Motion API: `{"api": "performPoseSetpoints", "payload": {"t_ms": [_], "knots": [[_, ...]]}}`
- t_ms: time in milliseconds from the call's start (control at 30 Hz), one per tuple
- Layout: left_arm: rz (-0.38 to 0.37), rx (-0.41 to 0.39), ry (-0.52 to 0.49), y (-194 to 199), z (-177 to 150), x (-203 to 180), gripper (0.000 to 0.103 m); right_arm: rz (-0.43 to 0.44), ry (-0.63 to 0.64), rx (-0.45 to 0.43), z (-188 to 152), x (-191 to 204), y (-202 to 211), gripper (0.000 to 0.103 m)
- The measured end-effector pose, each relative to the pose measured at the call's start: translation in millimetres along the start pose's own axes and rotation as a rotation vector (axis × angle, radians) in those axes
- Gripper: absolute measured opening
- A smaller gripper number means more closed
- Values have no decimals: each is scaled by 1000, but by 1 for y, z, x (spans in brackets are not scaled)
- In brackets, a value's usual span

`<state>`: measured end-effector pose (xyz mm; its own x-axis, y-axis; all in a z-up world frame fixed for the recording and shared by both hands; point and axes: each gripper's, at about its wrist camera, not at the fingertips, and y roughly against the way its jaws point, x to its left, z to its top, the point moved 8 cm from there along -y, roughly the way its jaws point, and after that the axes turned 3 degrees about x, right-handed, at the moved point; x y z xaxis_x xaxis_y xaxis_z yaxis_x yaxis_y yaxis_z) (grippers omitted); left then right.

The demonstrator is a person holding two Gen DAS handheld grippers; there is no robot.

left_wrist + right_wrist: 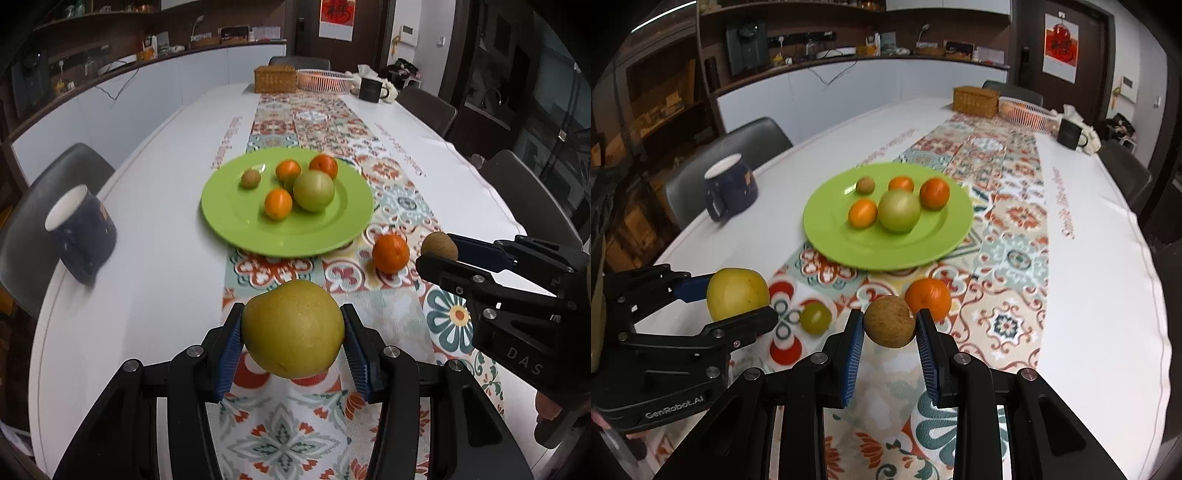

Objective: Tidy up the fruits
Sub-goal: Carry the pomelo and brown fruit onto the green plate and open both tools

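My left gripper is shut on a large yellow pear, held above the patterned runner. The right gripper is shut on a small brown round fruit, also lifted off the cloth. Each shows in the other's view: the left gripper with the pear, the right gripper with the brown fruit. Ahead lies a green plate holding three oranges, a green apple and a small brown fruit. One orange and a small green fruit rest on the runner.
A dark blue mug stands near the table's left edge. At the far end are a wicker box, a white basket and a black mug. Chairs line both sides of the table.
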<state>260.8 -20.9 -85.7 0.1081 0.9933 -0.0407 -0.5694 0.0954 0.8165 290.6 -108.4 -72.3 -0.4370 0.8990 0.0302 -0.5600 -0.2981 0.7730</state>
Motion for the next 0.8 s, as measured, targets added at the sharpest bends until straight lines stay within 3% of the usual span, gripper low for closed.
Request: {"api": "performPoseSetpoints", "payload": {"t_ms": [400, 800], "knots": [[16, -75, -61, 8, 52, 18, 50, -45, -11, -62, 49, -3, 7, 30], [-4, -52, -71, -31, 107, 33, 50, -82, -22, -12, 91, -27, -33, 30]]}}
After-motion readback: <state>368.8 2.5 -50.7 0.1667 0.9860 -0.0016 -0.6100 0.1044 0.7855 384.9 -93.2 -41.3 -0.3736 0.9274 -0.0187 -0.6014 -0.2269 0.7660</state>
